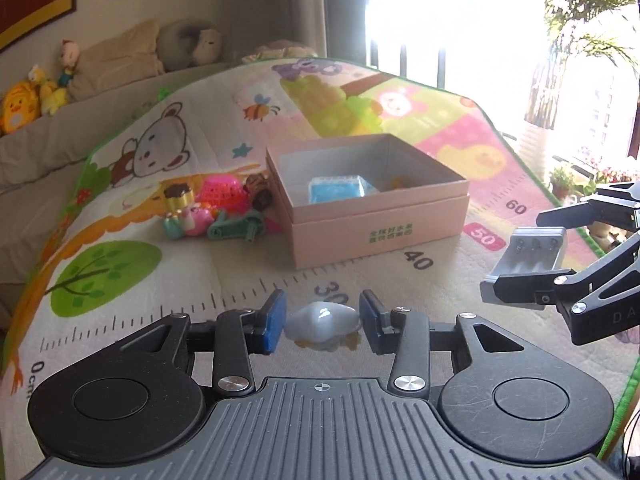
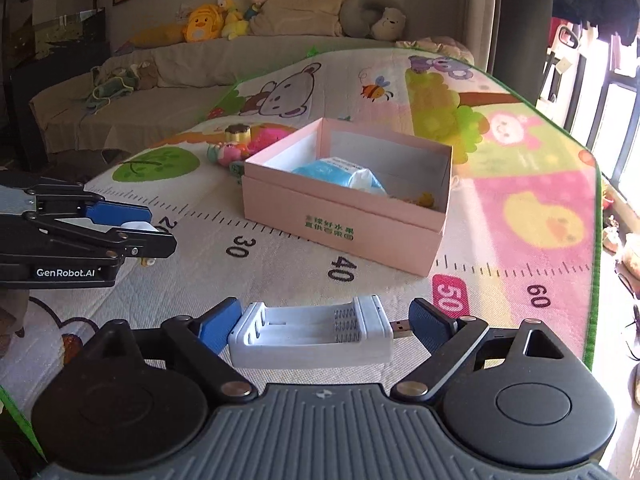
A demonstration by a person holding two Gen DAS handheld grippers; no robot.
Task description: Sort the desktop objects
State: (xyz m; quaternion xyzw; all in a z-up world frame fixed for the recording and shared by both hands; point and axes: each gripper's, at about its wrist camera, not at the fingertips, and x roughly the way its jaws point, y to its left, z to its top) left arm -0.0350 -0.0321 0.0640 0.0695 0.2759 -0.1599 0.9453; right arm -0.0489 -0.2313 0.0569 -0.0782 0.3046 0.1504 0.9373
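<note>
My left gripper point(image 1: 322, 322) has its blue pads around a small white rounded toy point(image 1: 320, 320) on the play mat, pads touching its sides. It shows in the right wrist view point(image 2: 136, 234) too. My right gripper point(image 2: 324, 324) straddles a white battery charger point(image 2: 312, 334) with a USB plug; the left pad touches it, the right pad stands just off the plug. The charger also shows in the left wrist view point(image 1: 528, 264). An open pink box point(image 1: 376, 216), point(image 2: 344, 224) holds a blue-white packet point(image 1: 340, 190), point(image 2: 340, 174).
A heap of small toys point(image 1: 216, 208), point(image 2: 240, 144) lies left of the box. The mat's green edge point(image 2: 592, 280) runs at the right. A sofa with plush toys point(image 2: 224, 20) stands behind.
</note>
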